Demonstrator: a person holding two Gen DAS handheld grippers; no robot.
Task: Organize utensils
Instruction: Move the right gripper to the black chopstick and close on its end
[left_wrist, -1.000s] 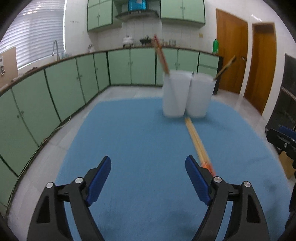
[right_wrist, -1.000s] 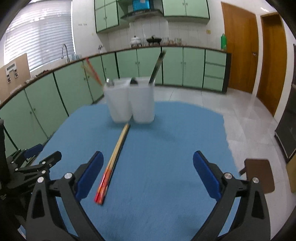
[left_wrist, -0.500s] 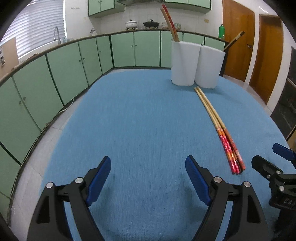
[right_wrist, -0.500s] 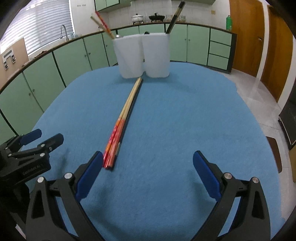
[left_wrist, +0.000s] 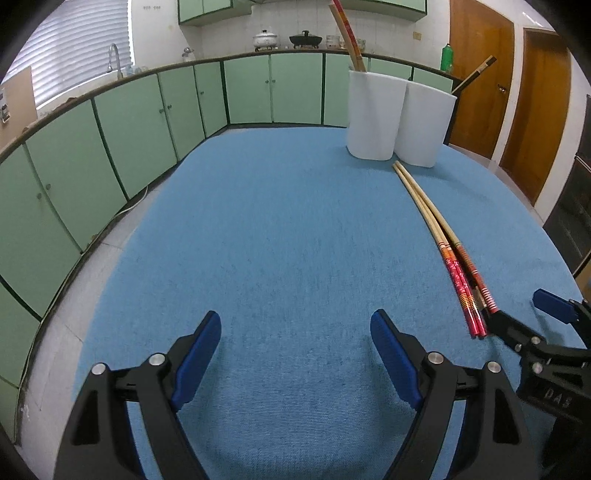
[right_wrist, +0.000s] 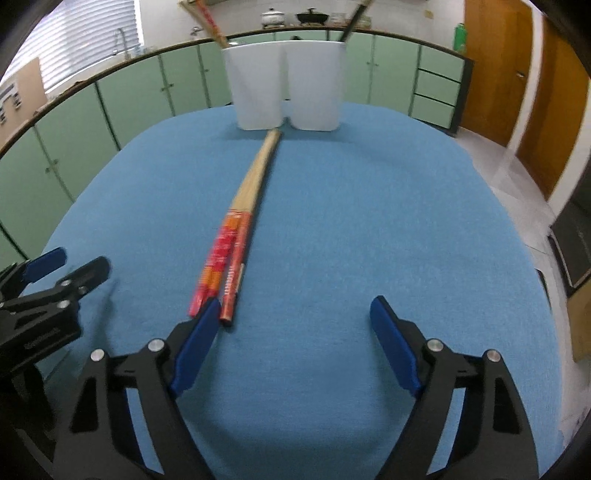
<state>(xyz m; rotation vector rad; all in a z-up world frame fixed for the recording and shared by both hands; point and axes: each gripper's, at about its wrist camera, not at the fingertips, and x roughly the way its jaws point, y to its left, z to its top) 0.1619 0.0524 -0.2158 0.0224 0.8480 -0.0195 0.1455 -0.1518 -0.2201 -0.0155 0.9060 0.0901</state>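
Both of your grippers have dropped lower and closer to the blue cloth (left_wrist: 280, 236) since a second ago, and the chopsticks (left_wrist: 439, 236) now lie in full view instead of half hidden behind a finger. White lettering on your right gripper's body reads roughly "DAS" in the left wrist view; the print on your left gripper's body in the right wrist view is too blurred to read. Two white cups (left_wrist: 395, 118) stand touching each other at the far end of the cloth. One cup holds red-patterned sticks leaning left, the other a dark-tipped stick leaning right; their upper ends are cut off by the frame. The loose chopsticks run from just before the cups back toward you, red ends nearest. Your left gripper (left_wrist: 295, 354) hovers with its tongs wide apart, well left of the chopsticks. Your right gripper (right_wrist: 293, 336) is spread wide too, its left pad (right_wrist: 195, 343) covering a red tip.
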